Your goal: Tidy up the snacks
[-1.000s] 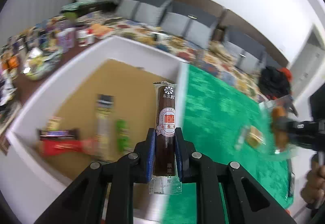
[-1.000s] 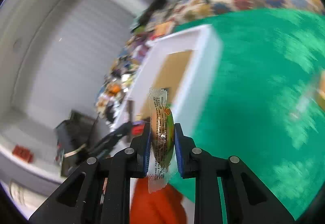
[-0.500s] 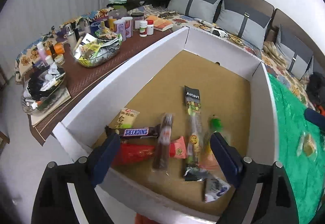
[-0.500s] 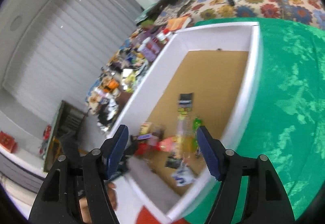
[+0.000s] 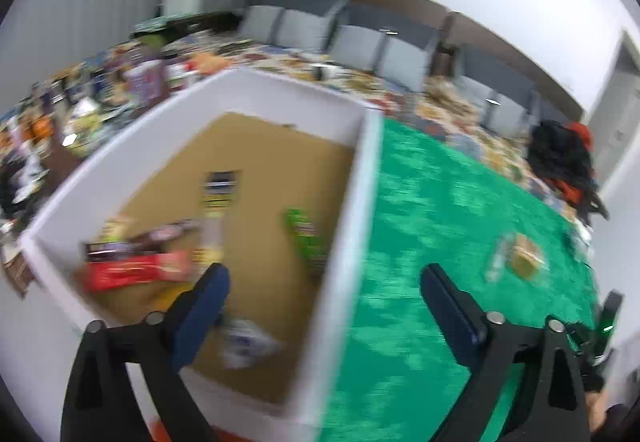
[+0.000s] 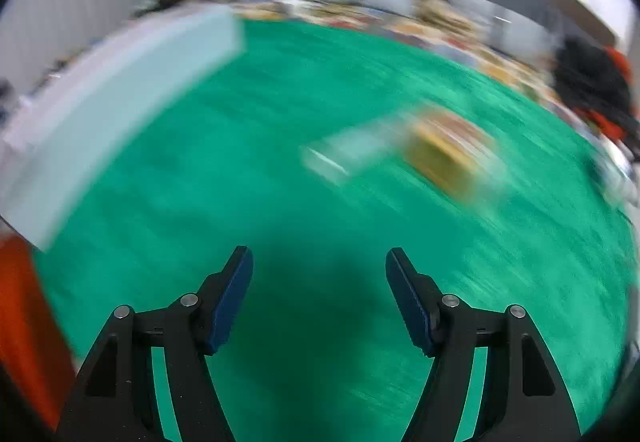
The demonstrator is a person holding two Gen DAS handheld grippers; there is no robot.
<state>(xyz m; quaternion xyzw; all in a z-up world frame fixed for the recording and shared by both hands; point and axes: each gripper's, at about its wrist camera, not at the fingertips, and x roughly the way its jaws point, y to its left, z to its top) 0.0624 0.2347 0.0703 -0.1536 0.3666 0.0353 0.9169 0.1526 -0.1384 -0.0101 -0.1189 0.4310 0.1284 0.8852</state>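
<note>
Two handheld grippers hover over a surface covered in green cloth [image 6: 320, 121]. The left gripper [image 5: 324, 306] straddles the right wall of a white box [image 5: 360, 177]; its fingers have just been opening and now stand spread wide, with nothing between them. Several wrapped snacks [image 5: 136, 270] lie blurred on the box's brown floor. The right gripper [image 6: 319, 298] is also spread apart and empty, above bare cloth. Ahead of it, well apart, lies the one snack still outside the box — a yellowish piece in a clear wrapper [image 6: 440, 153], blurred by motion. It looks light and crinkly, probably slippery and easily crushed. A gentle pinch across the filled middle should hold better than the thin wrapper ends.
</note>
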